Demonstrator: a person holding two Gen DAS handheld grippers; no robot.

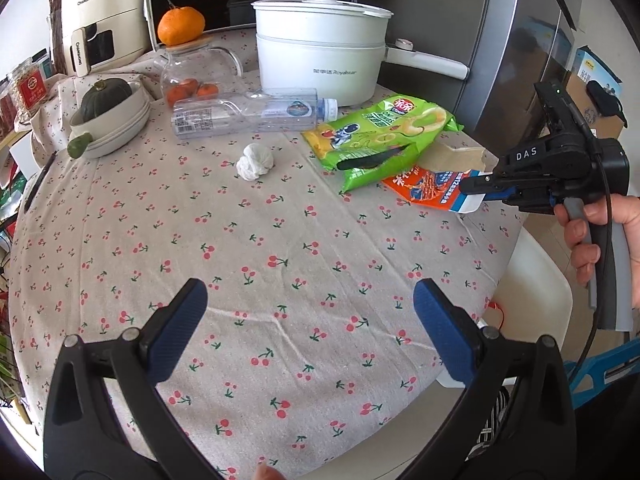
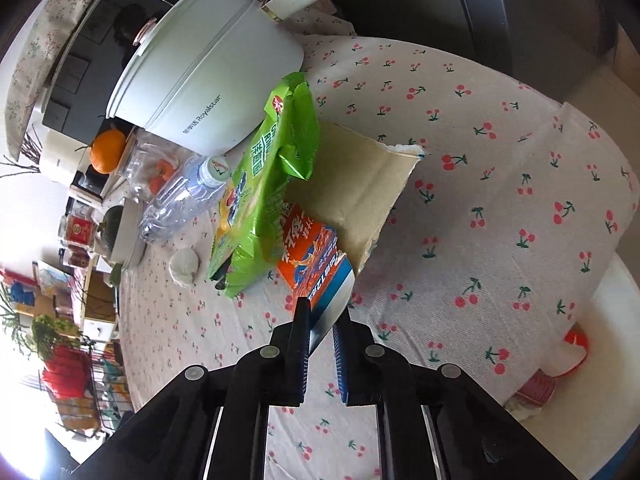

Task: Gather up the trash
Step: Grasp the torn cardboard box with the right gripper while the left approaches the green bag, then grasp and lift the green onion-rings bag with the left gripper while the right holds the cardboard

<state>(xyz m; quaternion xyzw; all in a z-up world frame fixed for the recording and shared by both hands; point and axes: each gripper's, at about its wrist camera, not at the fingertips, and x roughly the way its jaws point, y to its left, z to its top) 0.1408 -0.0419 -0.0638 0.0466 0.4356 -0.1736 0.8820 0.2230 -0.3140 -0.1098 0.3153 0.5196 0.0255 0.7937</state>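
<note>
The right gripper (image 2: 321, 322) is seen in both views; its fingers are clamped on the near, white-and-blue edge of the torn orange carton (image 2: 316, 254). In the left wrist view the same gripper (image 1: 478, 186) is shown from the side at the right of the scene, gripped by a hand (image 1: 600, 236), with the carton (image 1: 430, 190) at the right edge of the surface (image 1: 280, 240). The carton's raw cardboard flap is seen best in the right wrist view, where its ragged far edge is visible.

The left gripper (image 1: 310, 320) appears only in its own view; its fingers are spread wide apart above the cherry-print cloth, with nothing between them.

The green snack bag (image 1: 380, 136) is laid partly over the carton. The empty plastic bottle (image 1: 250, 112) lies on its side beyond it, and the crumpled white tissue (image 1: 255, 162) rests nearer, apart from both. The white pot (image 1: 320, 56) stands at the far side.

In the right wrist view the bottle (image 2: 180, 200) is partly covered by the bag (image 2: 264, 196), and the tissue (image 2: 184, 268) is small and blurred. The carton's print cannot be read in either view.
</note>
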